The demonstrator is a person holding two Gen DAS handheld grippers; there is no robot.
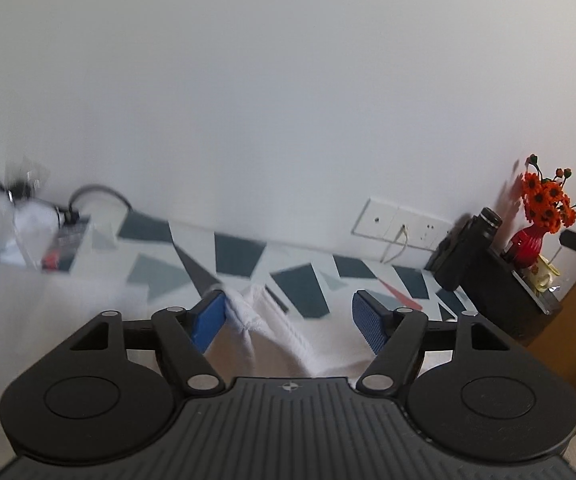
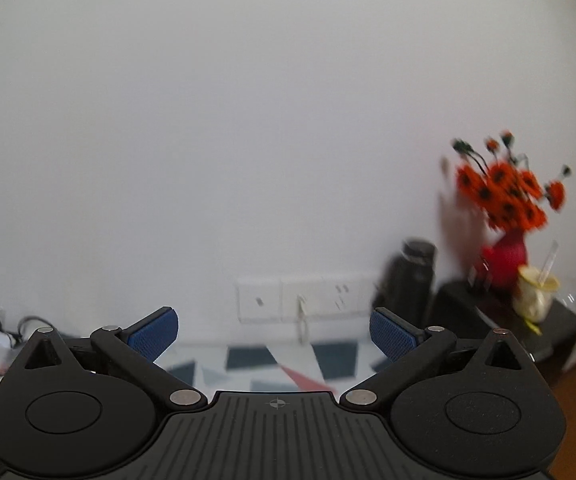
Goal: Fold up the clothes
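The left gripper (image 1: 288, 316) stands open, yet a bunched corner of the white garment (image 1: 263, 328) touches its left pad (image 1: 207, 322); it may snag and drag the fold off the table (image 1: 239, 258). The right gripper (image 2: 273, 334) is wide open, empty.

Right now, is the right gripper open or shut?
Open: the right gripper has its blue pads wide apart, nothing between them.

A home room: patterned tablecloth (image 1: 239, 258), wall sockets (image 2: 304, 298), red vase of orange flowers (image 2: 506, 264).
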